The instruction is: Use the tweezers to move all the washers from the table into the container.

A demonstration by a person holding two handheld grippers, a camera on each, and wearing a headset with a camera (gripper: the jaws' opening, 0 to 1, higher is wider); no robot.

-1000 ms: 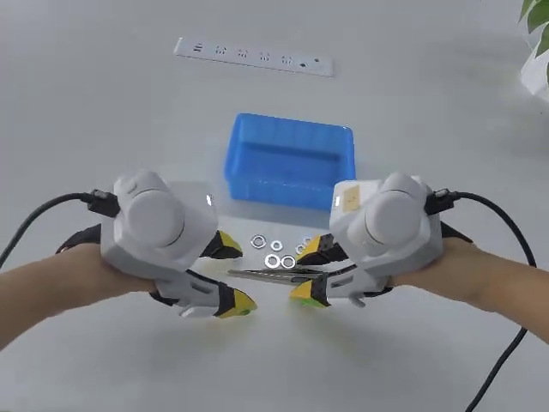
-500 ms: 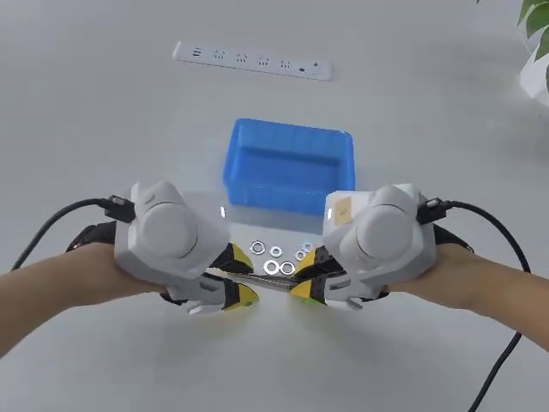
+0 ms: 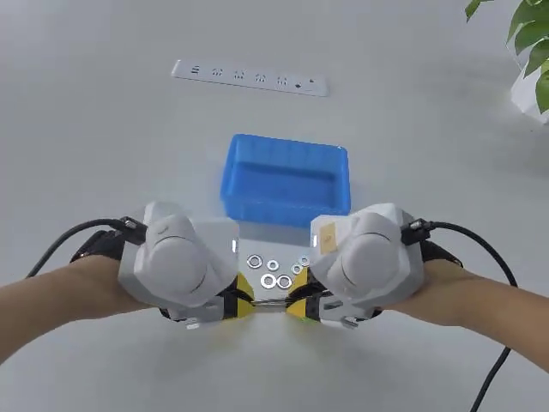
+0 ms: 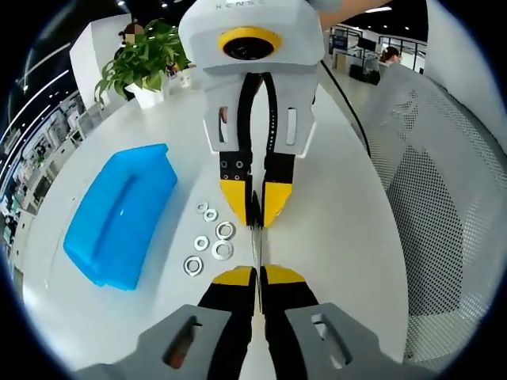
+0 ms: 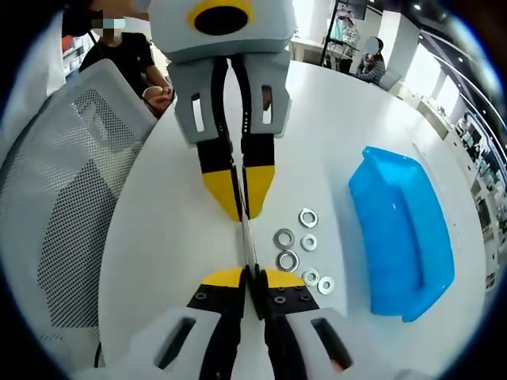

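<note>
Thin metal tweezers lie level between my two grippers, which face each other tip to tip. My left gripper is shut on one end and my right gripper is shut on the other end of the tweezers. In the head view the left gripper and right gripper nearly touch just above the table. Several silver washers lie flat just beyond the tips, between them and the blue container. The washers are apart from the tweezers.
A white power strip lies at the far side of the table. A potted plant stands at the far right. Black cables trail from both grippers. A mesh chair and people are beyond the table edge.
The two grippers have come together from apart. The left gripper, open a second ago, has shut on the free end of the tweezers. The head camera tipped down a little.
</note>
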